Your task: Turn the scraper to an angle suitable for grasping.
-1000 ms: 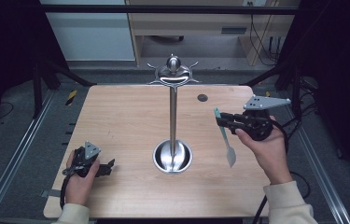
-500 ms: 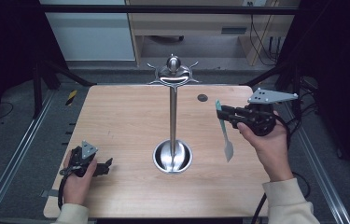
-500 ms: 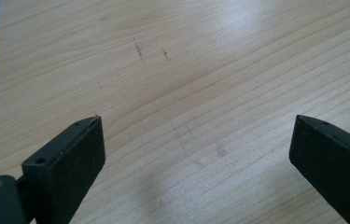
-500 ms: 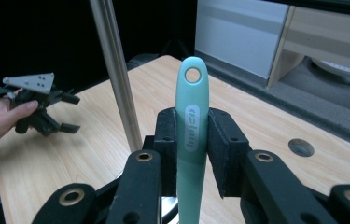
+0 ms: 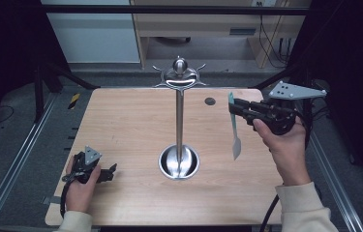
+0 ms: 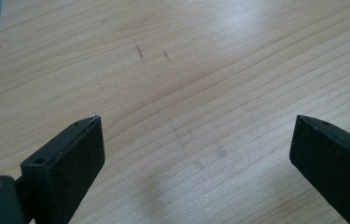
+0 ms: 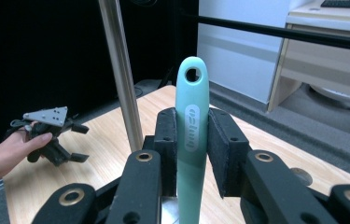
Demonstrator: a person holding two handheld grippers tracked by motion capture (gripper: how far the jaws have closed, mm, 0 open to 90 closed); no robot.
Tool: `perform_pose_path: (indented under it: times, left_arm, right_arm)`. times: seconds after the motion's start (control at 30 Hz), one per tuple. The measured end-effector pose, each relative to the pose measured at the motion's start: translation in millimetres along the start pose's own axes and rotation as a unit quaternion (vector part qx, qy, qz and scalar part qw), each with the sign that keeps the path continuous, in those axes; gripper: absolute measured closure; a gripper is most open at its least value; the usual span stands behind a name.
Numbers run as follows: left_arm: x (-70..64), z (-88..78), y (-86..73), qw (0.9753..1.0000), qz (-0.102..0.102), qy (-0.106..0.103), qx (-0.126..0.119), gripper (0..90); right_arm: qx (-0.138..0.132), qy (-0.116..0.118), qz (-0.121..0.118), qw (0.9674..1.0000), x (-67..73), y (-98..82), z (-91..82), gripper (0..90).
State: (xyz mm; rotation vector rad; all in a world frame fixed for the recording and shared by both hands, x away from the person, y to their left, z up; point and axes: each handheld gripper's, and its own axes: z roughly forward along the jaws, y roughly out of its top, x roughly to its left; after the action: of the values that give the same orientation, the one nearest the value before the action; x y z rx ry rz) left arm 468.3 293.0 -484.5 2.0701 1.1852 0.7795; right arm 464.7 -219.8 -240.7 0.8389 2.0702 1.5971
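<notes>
Raised since the earlier frame: right gripper (image 5: 233,109), fingers clamped on teal-handled spatula (image 5: 234,126) hanging right of steel hook stand (image 5: 179,121). Left gripper (image 5: 113,170) idle, wide open, near-left counter (image 5: 121,121). Risk: handle hole misses hook; spatula swivels, slips.

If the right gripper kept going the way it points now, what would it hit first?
Probably the steel stand's pole: the right gripper, holding the teal utensil, points toward it. Depth is unclear; it might pass beside it.
</notes>
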Motion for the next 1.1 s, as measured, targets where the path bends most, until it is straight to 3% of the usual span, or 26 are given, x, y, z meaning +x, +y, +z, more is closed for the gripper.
perform_pose_path:
  times: [0.5, 1.1]
  left_arm:
    - [-0.6, 0.6, 0.0, 1.0000, 0.003, -0.001, 0.003, 3.0]
    - [-0.8, 0.9, 0.1, 1.0000, 0.004, -0.002, 0.003, 3.0]
  right_arm:
    - [-0.028, 0.001, -0.011, 0.9996, 12.6, 16.3, -5.4, 74.3]
    - [-0.047, 0.021, -0.021, 0.9985, 26.3, 31.6, -2.8, 74.3]
